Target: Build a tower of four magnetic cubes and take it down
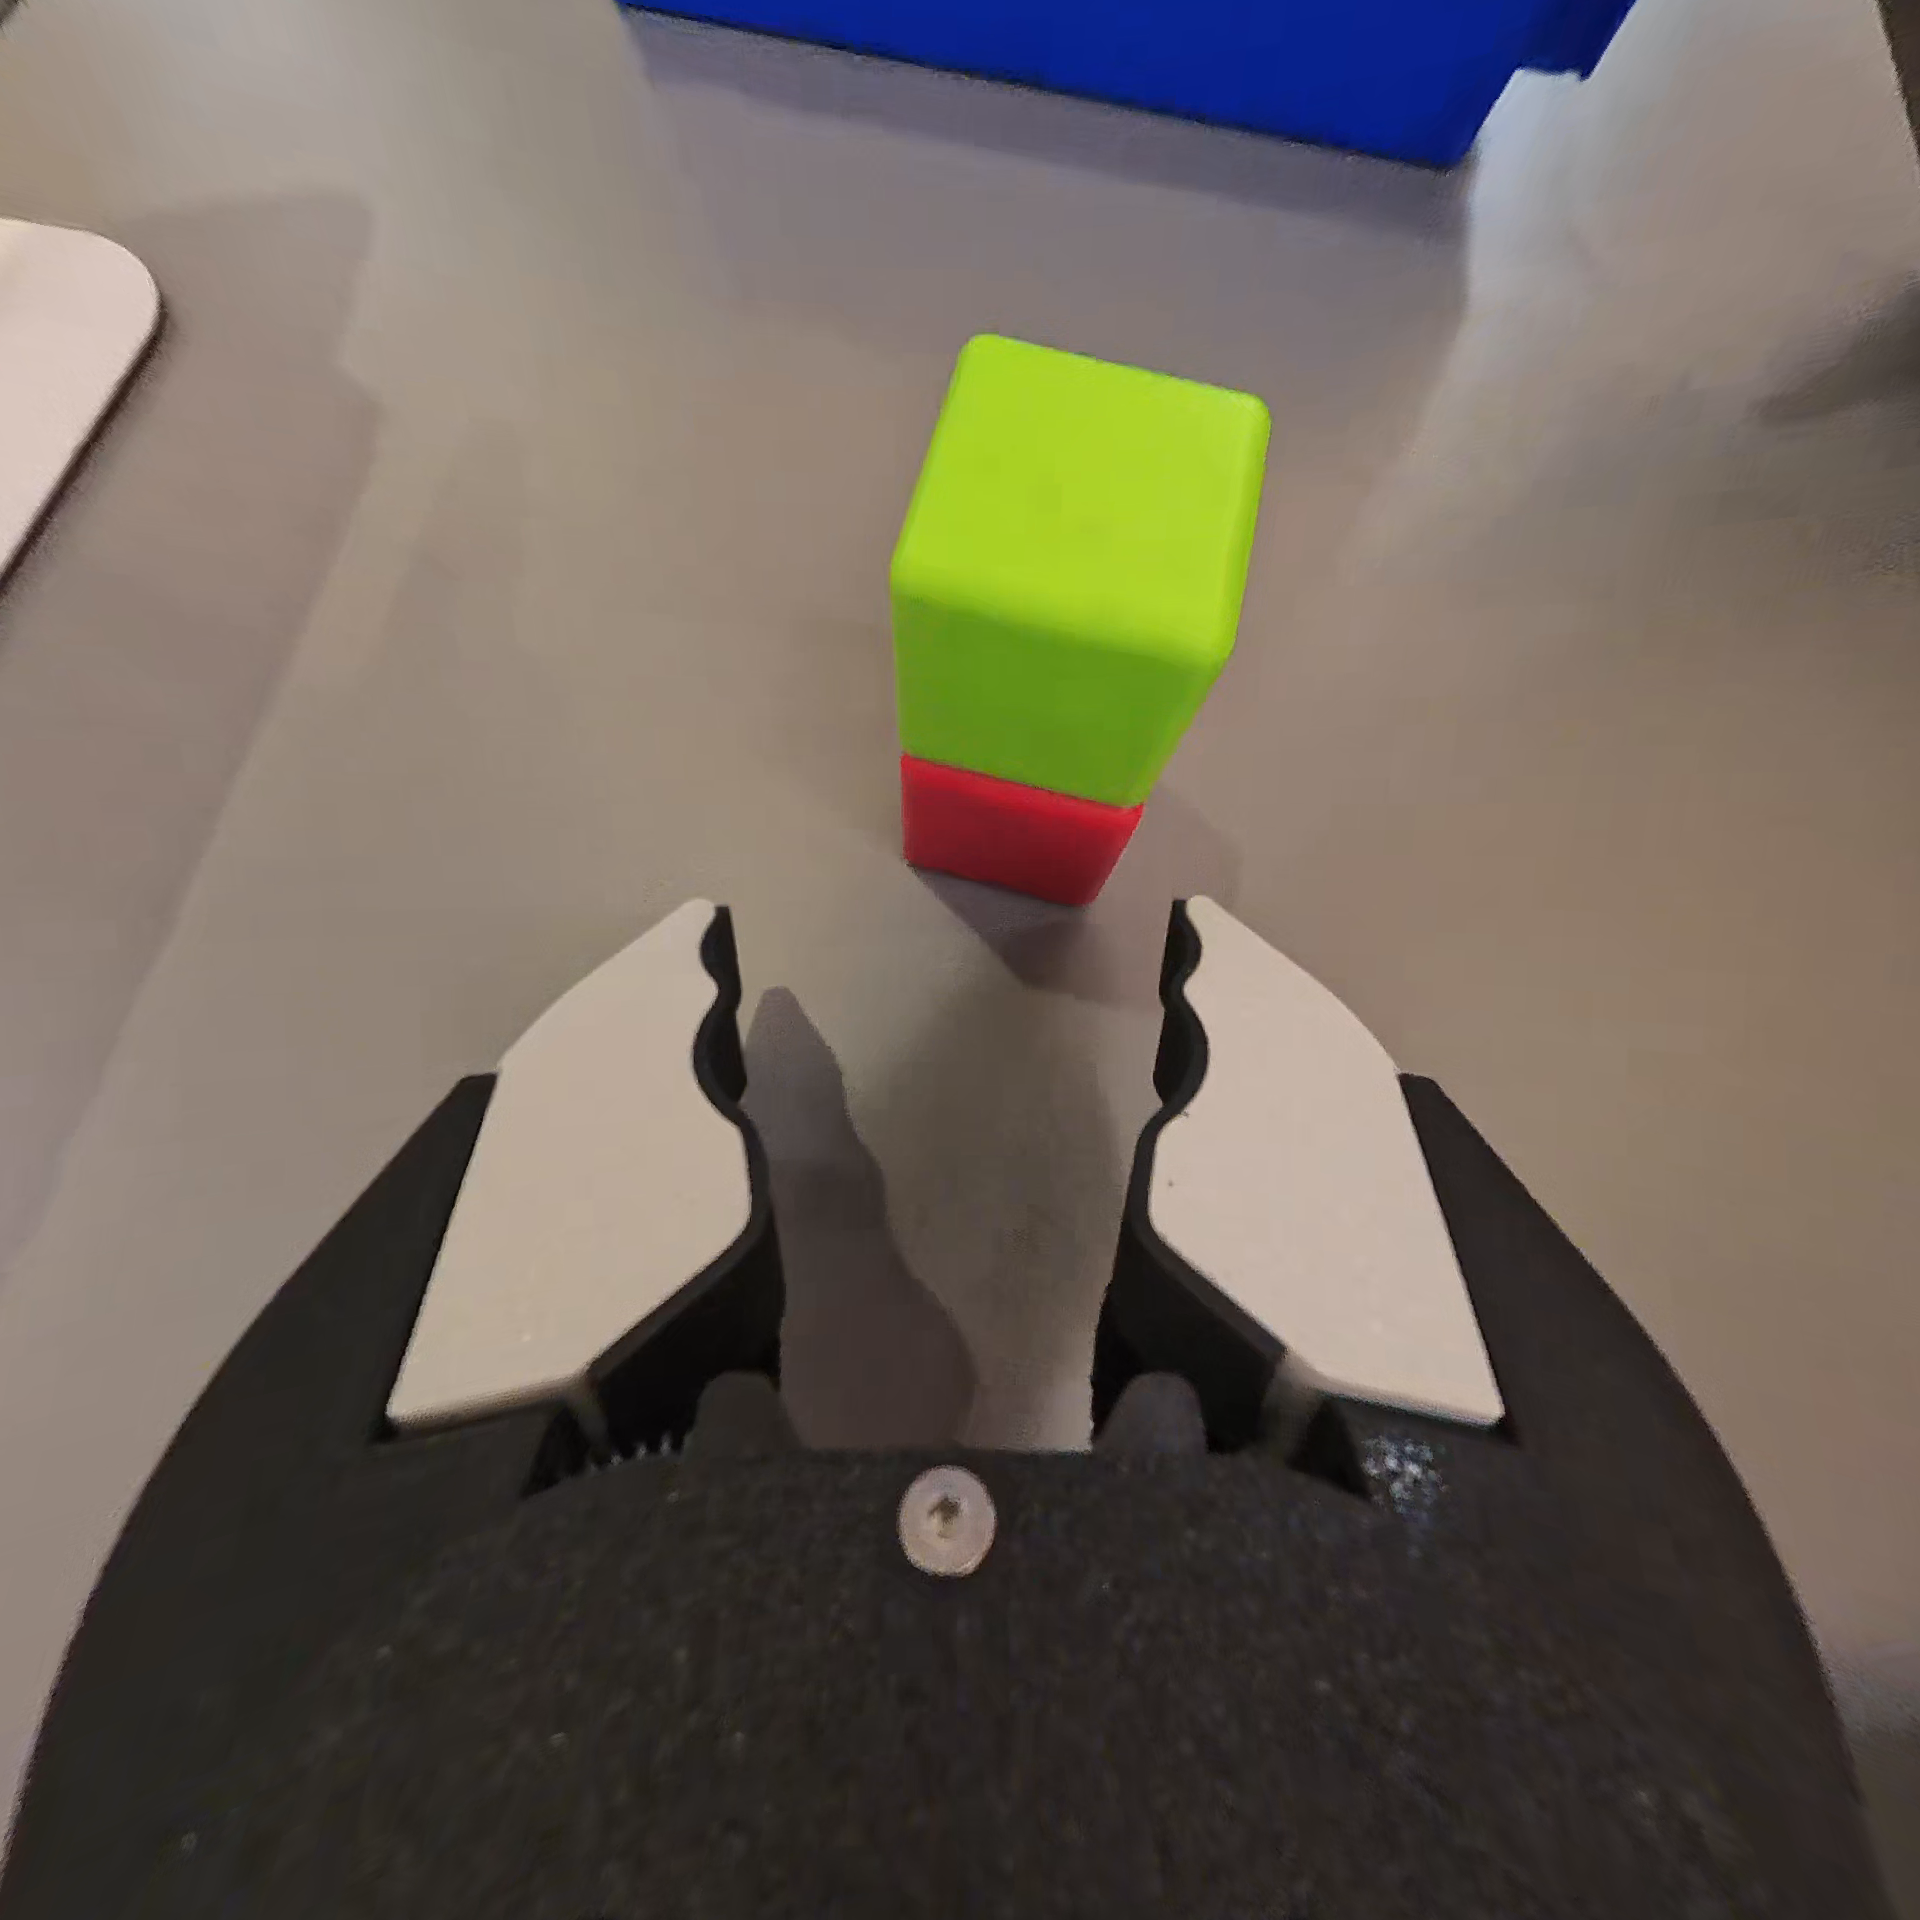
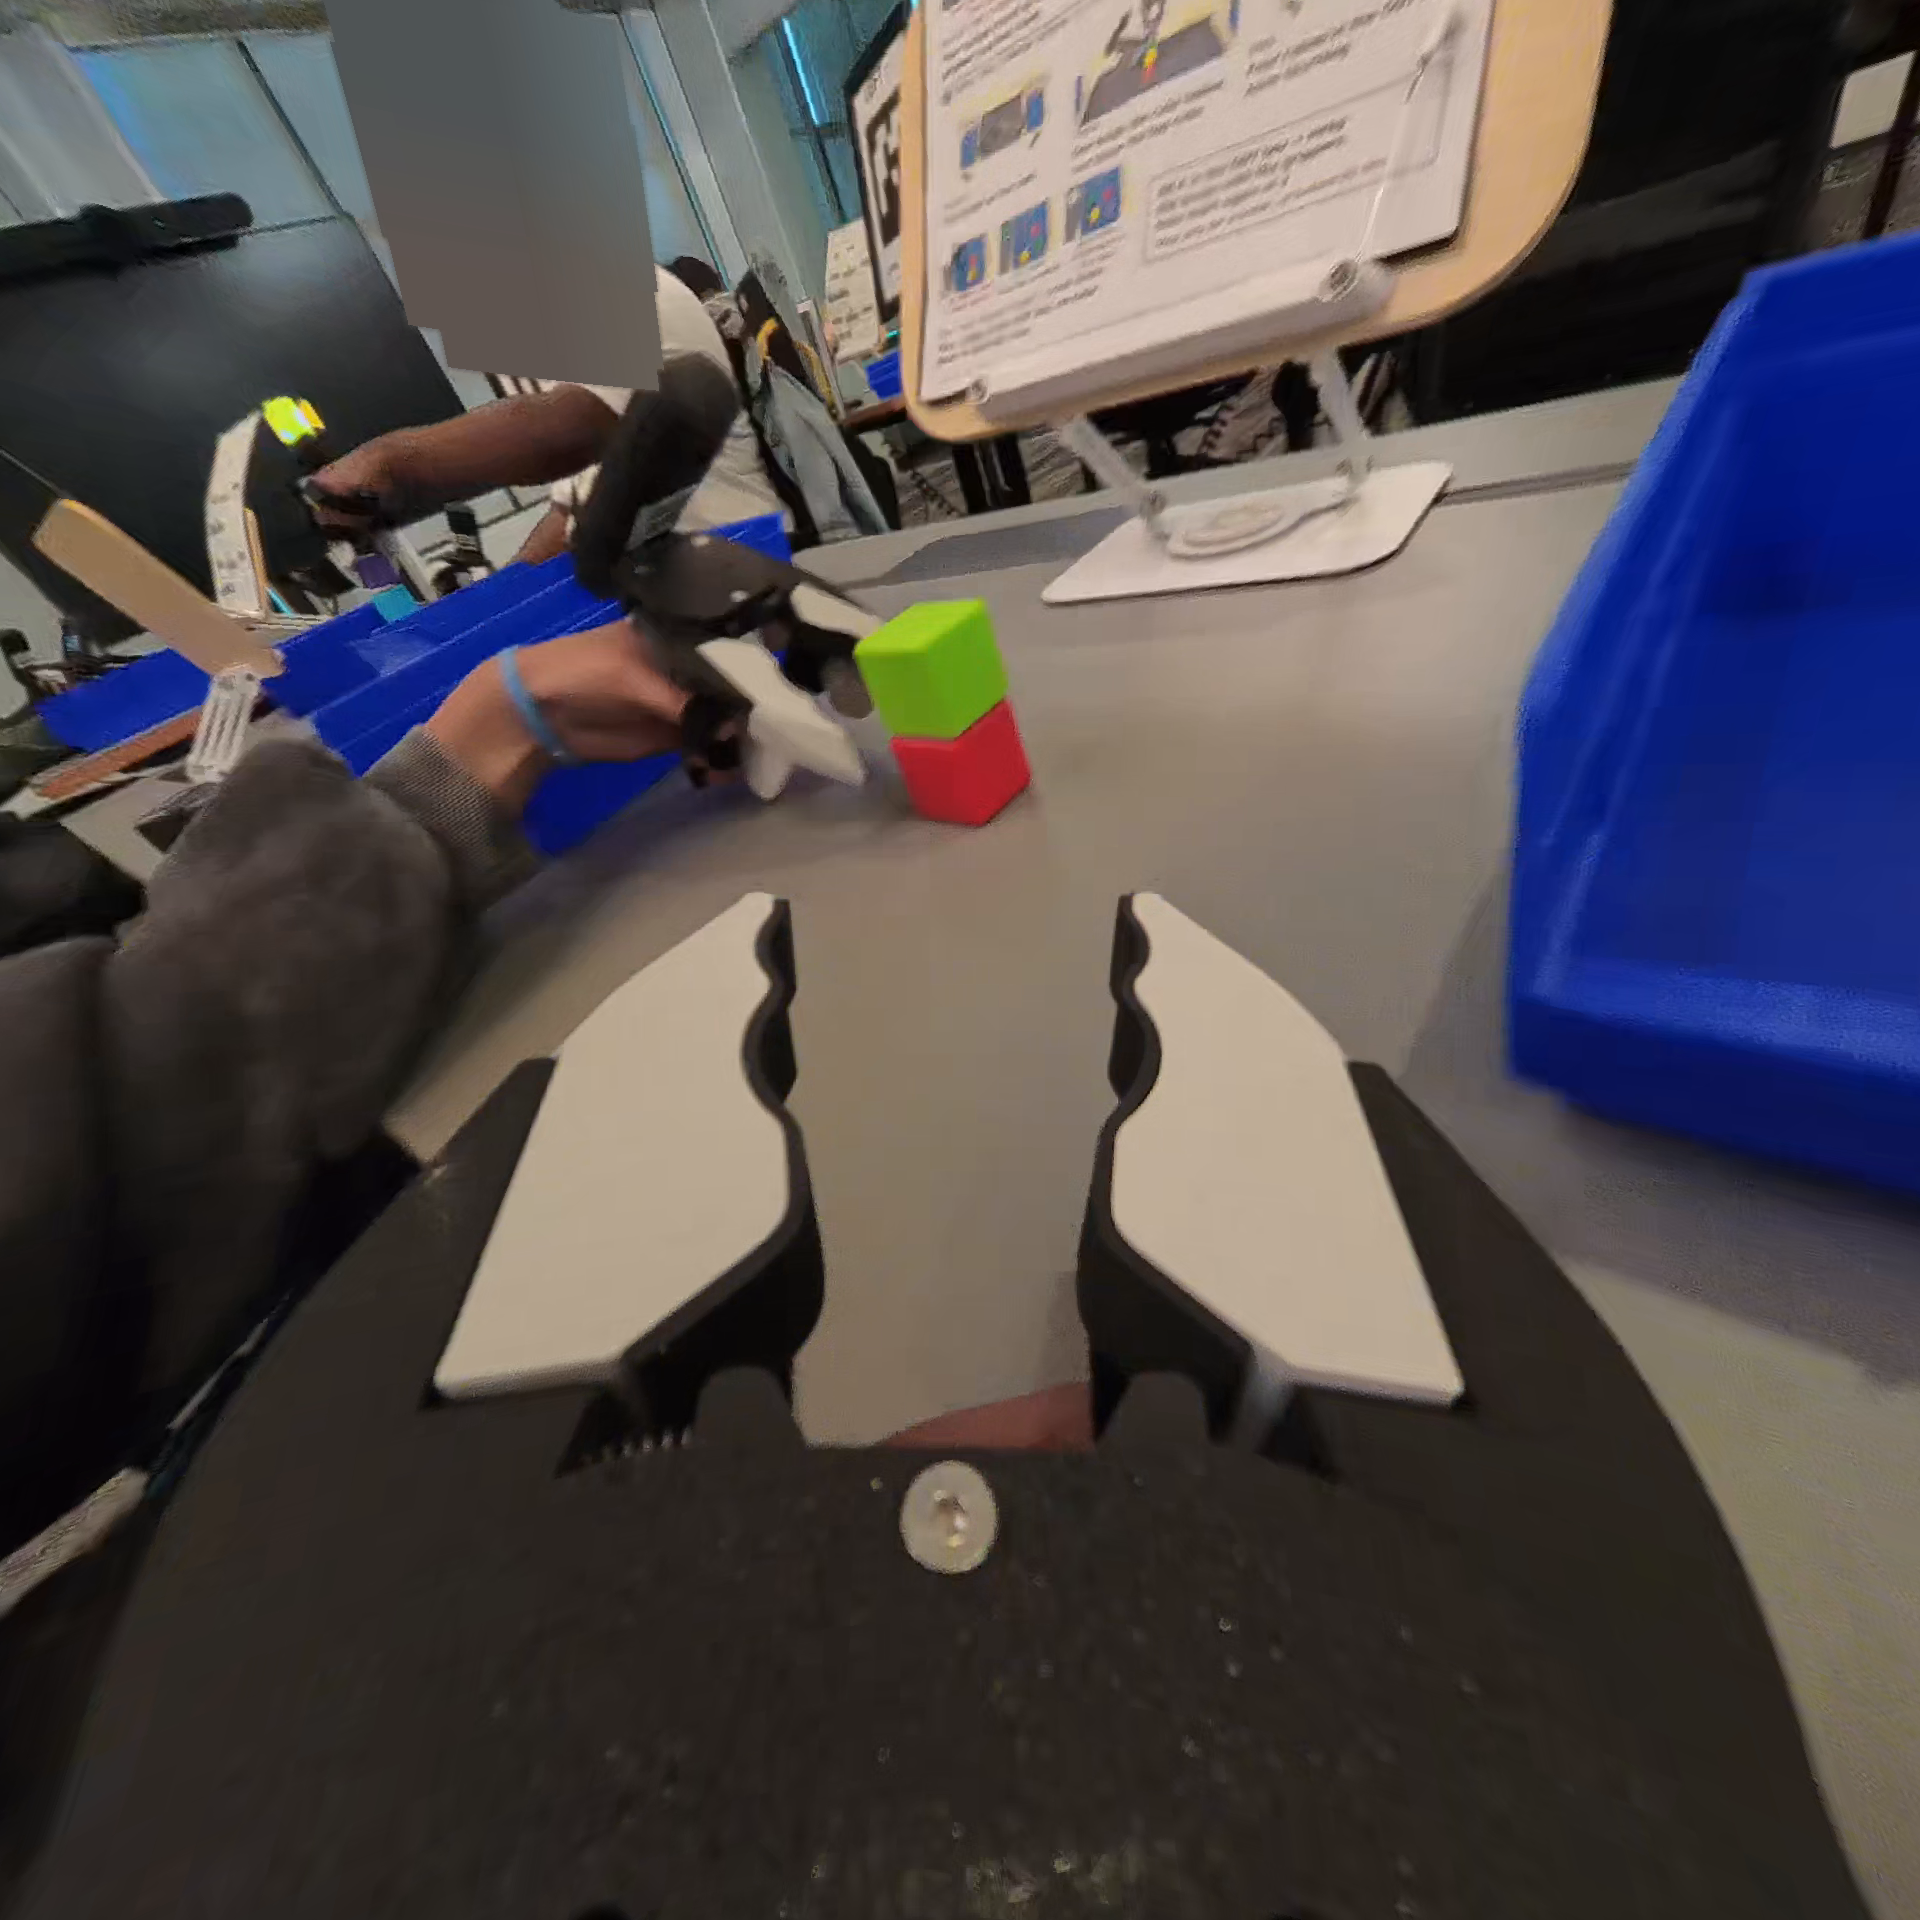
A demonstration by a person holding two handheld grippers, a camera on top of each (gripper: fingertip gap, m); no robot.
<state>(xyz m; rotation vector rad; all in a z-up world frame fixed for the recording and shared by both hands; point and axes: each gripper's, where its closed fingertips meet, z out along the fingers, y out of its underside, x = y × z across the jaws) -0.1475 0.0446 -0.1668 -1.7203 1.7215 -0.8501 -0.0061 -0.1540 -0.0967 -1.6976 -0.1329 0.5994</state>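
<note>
1. Left claw is standing wide, jaws spread and gripping nothing; bare grey counter is showing between its white fingers.
2. Seen from the right wrist view, the left claw is sitting just beside the stack on its left side, one white finger low near the red cube; whether it is touching cannot be told. A hand with a blue wristband and a grey sleeve is holding it.
3. Right claw is also standing wide and empty, hovering over the counter, well apart from the stack.
4. Green cube is sitting on top of the red cube; the two are forming an upright two-high stack on the counter, just ahead of the left claw tips. In the right wrist view the green cube is resting slightly offset to the left on the red cube.
5. A blue bin is standing on the counter to the right of the right claw; its edge is showing beyond the stack in the left wrist view.
6. A tilted board with a printed sheet is standing on a white stand behind the stack.
7. More blue trays are lying at the left, where another person's arm is reaching.
</note>
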